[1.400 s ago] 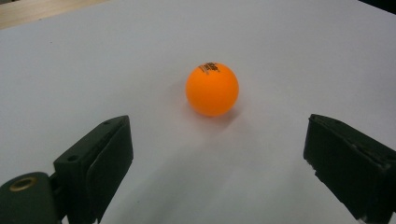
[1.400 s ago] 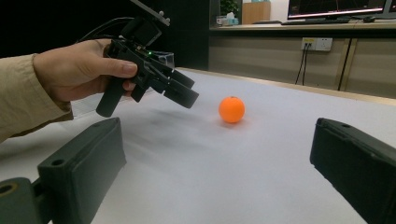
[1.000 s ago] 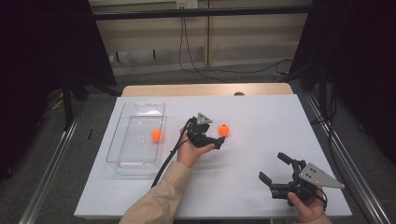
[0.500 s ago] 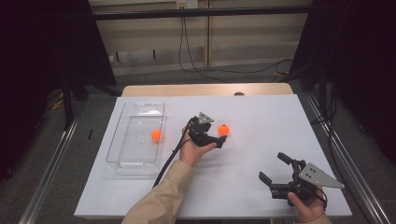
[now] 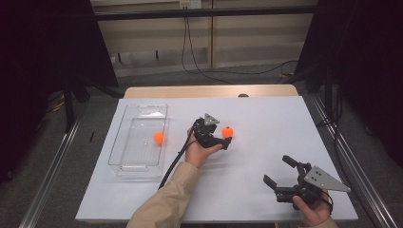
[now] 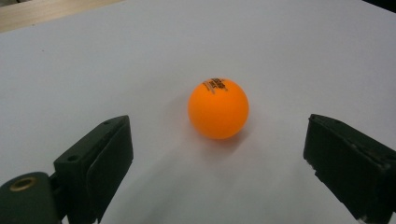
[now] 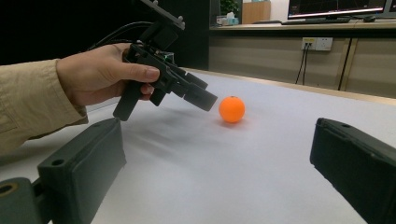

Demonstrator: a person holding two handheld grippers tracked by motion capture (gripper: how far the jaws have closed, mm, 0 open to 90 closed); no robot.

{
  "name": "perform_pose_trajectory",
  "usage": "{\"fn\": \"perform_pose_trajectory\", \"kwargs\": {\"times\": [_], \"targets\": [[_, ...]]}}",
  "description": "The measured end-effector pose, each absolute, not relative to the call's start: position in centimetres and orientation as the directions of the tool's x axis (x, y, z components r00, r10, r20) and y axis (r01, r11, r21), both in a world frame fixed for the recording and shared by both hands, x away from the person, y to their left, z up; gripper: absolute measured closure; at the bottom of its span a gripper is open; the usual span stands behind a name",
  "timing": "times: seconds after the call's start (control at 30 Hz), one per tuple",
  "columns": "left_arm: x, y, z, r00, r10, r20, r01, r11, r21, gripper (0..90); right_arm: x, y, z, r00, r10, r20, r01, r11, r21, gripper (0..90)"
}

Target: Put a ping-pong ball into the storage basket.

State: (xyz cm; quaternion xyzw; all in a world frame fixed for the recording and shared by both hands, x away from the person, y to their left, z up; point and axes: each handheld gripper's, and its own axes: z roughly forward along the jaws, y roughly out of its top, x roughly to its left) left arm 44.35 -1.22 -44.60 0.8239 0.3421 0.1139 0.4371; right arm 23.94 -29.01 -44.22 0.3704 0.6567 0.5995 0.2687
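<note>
A clear plastic tray lies at the left of the white desk, with one orange ball resting inside it. Nothing stands between the left tongs and a second orange ball, which sits on the bare desk near its middle, well apart from the tray. Seen from the left tongs' own camera, this ball is smooth, glossy and round, with small dark print near its top, and it lies just ahead of the two black jaws, which stand released on either side without touching it. At the desk's near right corner the right tongs rest spread wide and empty, pointing across the sheet toward the ball and the left hand.
</note>
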Motion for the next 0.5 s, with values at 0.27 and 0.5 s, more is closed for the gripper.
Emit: {"fn": "perform_pose_trajectory", "kwargs": {"times": [0.27,0.5], "targets": [[44.67,-1.53,-44.63,0.741,0.664,-0.103,0.459,-0.389,0.799,8.2,23.95,-29.03,-44.21,-0.581,0.809,0.088,0.163,0.01,0.987,2.4],[44.81,-1.92,-44.66,0.744,0.661,-0.103,0.458,-0.391,0.798,8.2,23.93,-28.97,-44.2,-0.581,0.808,0.092,0.165,0.007,0.986,2.4]]}}
